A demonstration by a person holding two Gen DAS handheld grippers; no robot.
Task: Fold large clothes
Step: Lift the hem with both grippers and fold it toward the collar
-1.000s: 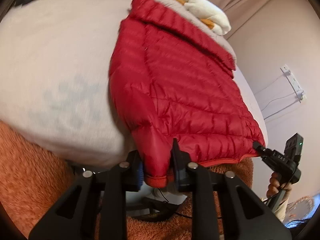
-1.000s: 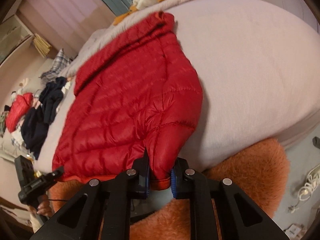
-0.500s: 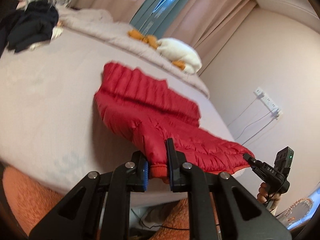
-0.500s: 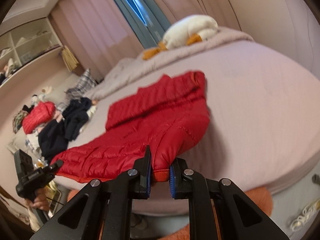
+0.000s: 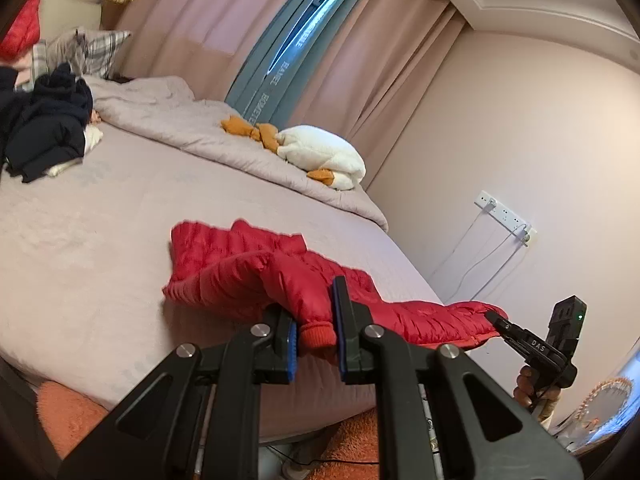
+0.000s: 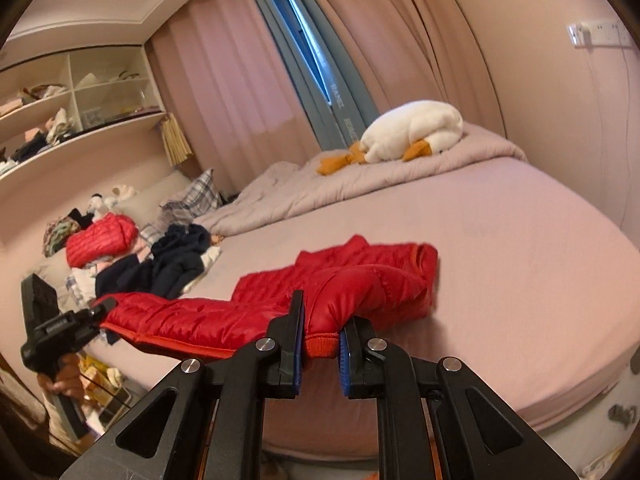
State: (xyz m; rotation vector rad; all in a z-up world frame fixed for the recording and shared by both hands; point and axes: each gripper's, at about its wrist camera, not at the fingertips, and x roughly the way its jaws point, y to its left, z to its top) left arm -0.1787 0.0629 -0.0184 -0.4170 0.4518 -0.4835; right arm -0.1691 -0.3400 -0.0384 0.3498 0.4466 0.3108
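Note:
A red quilted down jacket [image 5: 240, 272] lies across the near part of the bed [image 5: 100, 240], its hem end lifted off the mattress. My left gripper [image 5: 316, 328] is shut on one sleeve cuff of the jacket. My right gripper [image 6: 322, 340] is shut on the other sleeve cuff; the jacket [image 6: 360, 280] stretches away to the left in that view. Each gripper also shows in the other's view, the right one [image 5: 496, 316] and the left one [image 6: 102, 306], at the jacket's far lower corner.
A heap of dark and red clothes [image 6: 160, 260] lies at the bed's left side. A rumpled duvet [image 5: 180, 120] and a white plush goose [image 5: 320, 152] lie at the far edge. An orange rug [image 5: 68, 416] is below the bed. A wall socket strip [image 5: 504, 216] hangs right.
Both grippers have risen and tilted up with the sleeve cuffs. The jacket's lower half has been lifted and drawn towards its collar end, so it now looks shorter on the bed.

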